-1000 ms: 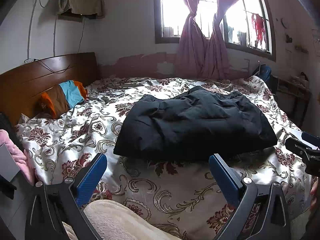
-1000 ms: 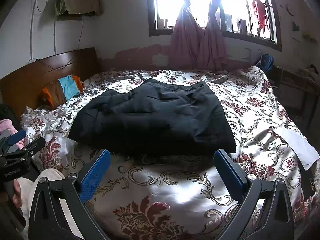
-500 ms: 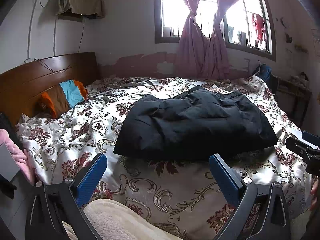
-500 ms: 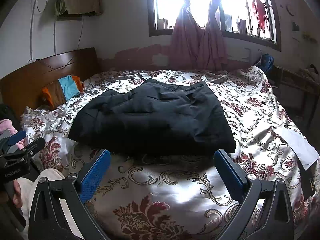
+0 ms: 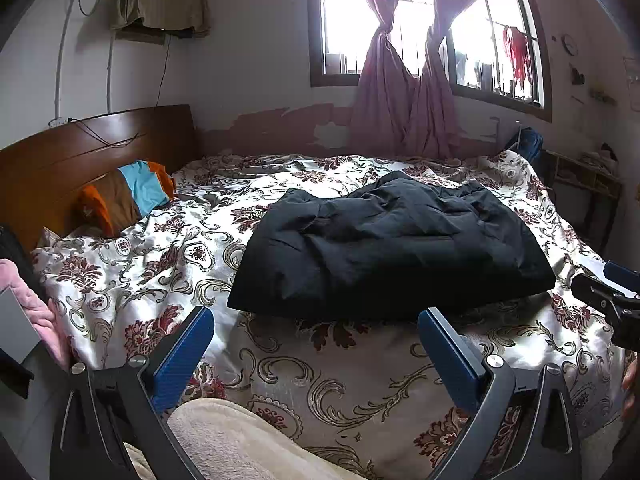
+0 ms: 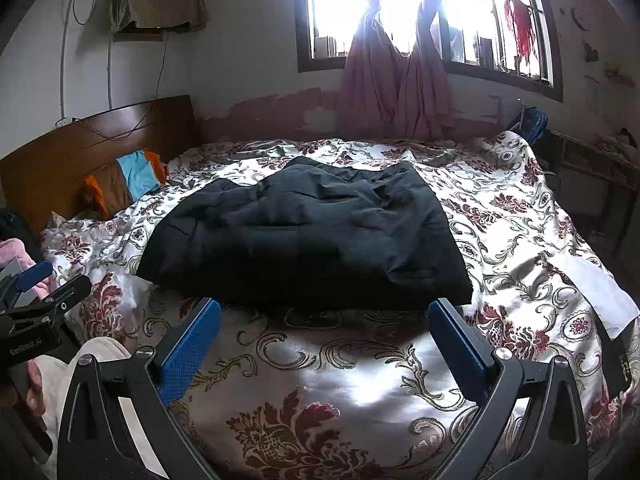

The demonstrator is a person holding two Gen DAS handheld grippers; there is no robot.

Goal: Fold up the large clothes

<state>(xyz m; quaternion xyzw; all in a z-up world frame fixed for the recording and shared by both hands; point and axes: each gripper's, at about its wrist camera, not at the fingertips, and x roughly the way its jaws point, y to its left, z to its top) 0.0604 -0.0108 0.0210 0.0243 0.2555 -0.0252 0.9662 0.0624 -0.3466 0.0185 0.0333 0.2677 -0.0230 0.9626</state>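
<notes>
Both grippers (image 5: 316,330) (image 6: 324,320) agape near bed edge, folded black garment (image 5: 392,248) beyond

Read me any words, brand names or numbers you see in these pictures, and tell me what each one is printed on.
"GenRobot.AI": white print on the black body of the left tool, seen from the right wrist view; the last letters are small.
Round wall clock: too small to read.
Nothing else legible.
</notes>
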